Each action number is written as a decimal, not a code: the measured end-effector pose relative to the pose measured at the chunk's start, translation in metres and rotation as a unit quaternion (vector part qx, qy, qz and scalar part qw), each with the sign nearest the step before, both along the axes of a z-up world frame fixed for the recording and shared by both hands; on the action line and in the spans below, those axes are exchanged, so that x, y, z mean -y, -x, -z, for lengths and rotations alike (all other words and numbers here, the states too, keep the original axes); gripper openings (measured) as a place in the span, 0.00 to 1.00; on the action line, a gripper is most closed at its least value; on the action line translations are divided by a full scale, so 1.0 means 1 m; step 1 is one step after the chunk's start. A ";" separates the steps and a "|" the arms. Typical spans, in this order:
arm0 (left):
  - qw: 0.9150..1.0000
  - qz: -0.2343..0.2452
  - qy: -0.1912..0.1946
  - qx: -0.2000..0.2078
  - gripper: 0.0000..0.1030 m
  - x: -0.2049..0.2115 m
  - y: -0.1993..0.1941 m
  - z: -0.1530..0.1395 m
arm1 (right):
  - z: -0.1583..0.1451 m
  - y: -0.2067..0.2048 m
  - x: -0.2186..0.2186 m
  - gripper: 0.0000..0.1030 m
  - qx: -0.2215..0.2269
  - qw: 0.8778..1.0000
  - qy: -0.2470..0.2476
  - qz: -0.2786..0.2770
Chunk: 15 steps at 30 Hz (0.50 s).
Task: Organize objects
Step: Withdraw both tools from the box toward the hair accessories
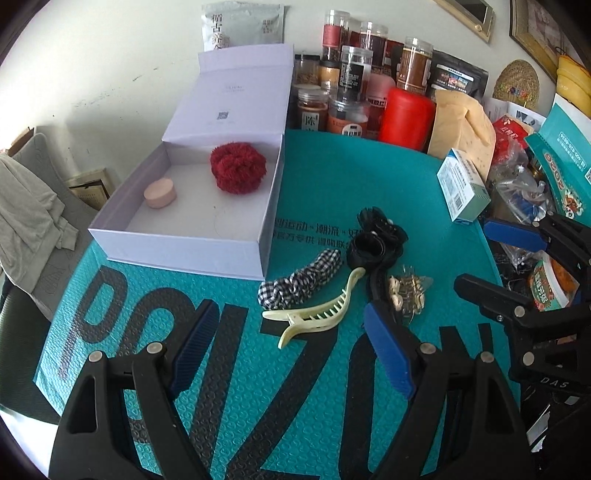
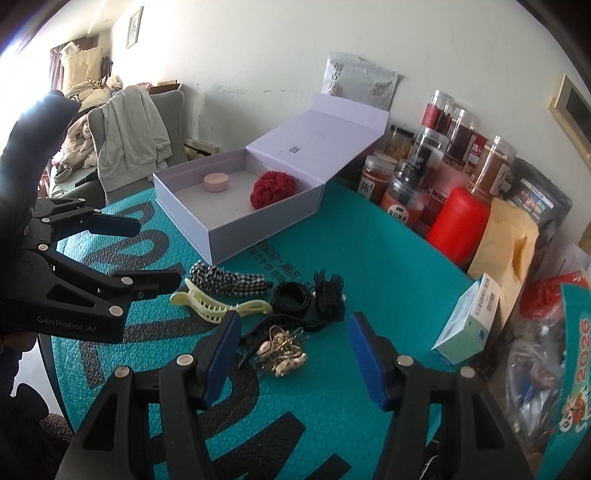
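Above the bubble-textured teal worktop (image 1: 317, 192), both hand-held grippers, left (image 1: 291, 343) and right (image 2: 291, 354), hover spread and empty near a cream toothed plastic hair claw (image 1: 314, 314).

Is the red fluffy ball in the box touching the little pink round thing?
Apart. In the left wrist view, bare box floor shows between the red fluffy ball and the pink round thing.

Spice jars (image 1: 354, 77) by wall, red canister (image 1: 406, 114), foil pouch (image 1: 242, 26), clothes on chair (image 2: 133, 129)
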<state>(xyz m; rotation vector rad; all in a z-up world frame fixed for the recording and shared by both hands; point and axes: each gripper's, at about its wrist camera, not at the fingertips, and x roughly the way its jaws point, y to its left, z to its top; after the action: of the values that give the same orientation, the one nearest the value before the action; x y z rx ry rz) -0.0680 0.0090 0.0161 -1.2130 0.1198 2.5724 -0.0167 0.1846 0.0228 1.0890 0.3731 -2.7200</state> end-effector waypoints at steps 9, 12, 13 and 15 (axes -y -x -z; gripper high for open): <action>1.000 0.013 -0.001 0.004 0.77 -0.001 0.005 0.020 | 0.030 0.008 -0.005 0.59 0.031 0.999 0.013 0.002; 1.000 0.028 -0.001 0.000 0.77 -0.005 0.006 0.024 | 0.038 0.012 -0.006 0.59 0.040 0.999 0.018 0.001; 1.000 0.031 0.002 0.002 0.78 -0.006 0.007 0.027 | 0.041 0.013 -0.006 0.59 0.043 0.999 0.018 0.001; 0.999 0.032 0.008 0.005 0.77 -0.009 0.009 0.031 | 0.047 0.016 -0.007 0.59 0.049 0.999 0.020 0.000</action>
<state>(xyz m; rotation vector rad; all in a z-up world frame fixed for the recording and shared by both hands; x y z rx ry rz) -0.0769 0.0178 -0.0148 -1.2091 0.1749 2.5145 -0.0326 0.1913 -0.0247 1.2065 0.3013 -2.6483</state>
